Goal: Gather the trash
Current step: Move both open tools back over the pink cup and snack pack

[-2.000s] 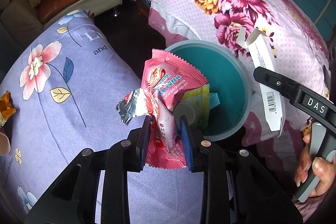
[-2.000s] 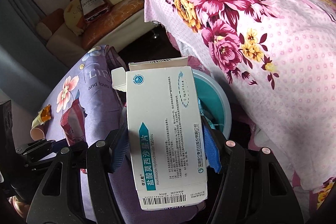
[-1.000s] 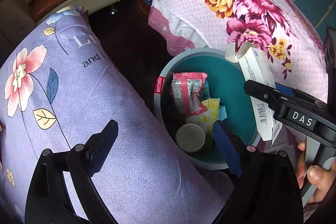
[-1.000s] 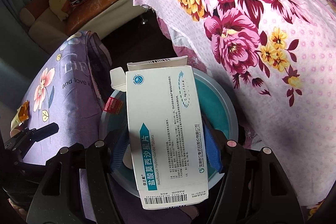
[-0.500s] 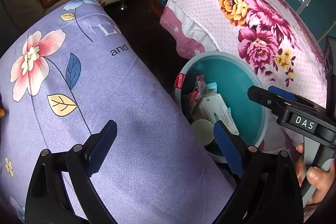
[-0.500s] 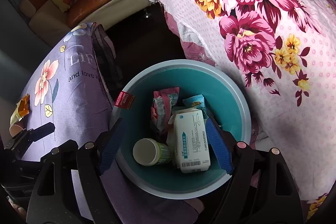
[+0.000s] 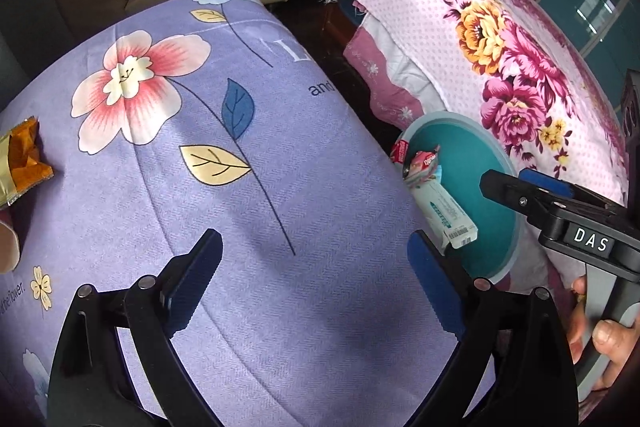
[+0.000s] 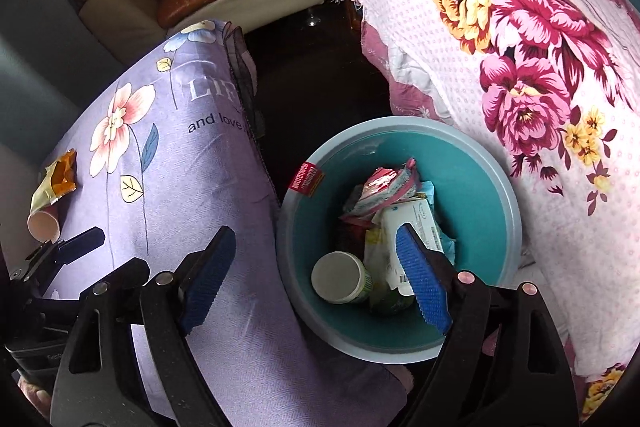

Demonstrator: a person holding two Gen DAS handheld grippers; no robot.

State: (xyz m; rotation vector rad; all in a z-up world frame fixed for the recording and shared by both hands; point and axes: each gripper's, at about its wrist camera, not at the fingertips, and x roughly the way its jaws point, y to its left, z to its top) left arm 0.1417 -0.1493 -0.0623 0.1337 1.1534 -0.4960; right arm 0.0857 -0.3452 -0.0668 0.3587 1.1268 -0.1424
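Step in hand: both hand-held grippers are empty and clear of the bin; the next pickup is pending.

Left to right, right wrist view: an orange wrapper (image 8: 56, 179) and a paper cup (image 8: 43, 225) lie on the lilac floral surface (image 8: 168, 187) at 9 o'clock. The teal bin (image 8: 472, 187) stands at 5 o'clock of centre, between that surface and the pink floral bed (image 8: 520, 47). It holds a white medicine box (image 8: 412, 223), a pink snack wrapper (image 8: 384, 183) and a second cup (image 8: 340, 277).

The left hand-held gripper (image 7: 316, 279) is spread wide, nothing between its jaws. The right hand-held gripper (image 8: 316, 275) is opening, its jaws likewise empty.

Next move, as a judgement: carry a hand-held gripper toward 9 o'clock, descend over the orange wrapper or cup, and close.

View differences: the right wrist view shows the bin's full contents. The left wrist view shows only its near edge, but shows the hand (image 7: 600, 339) holding the right hand-held gripper.
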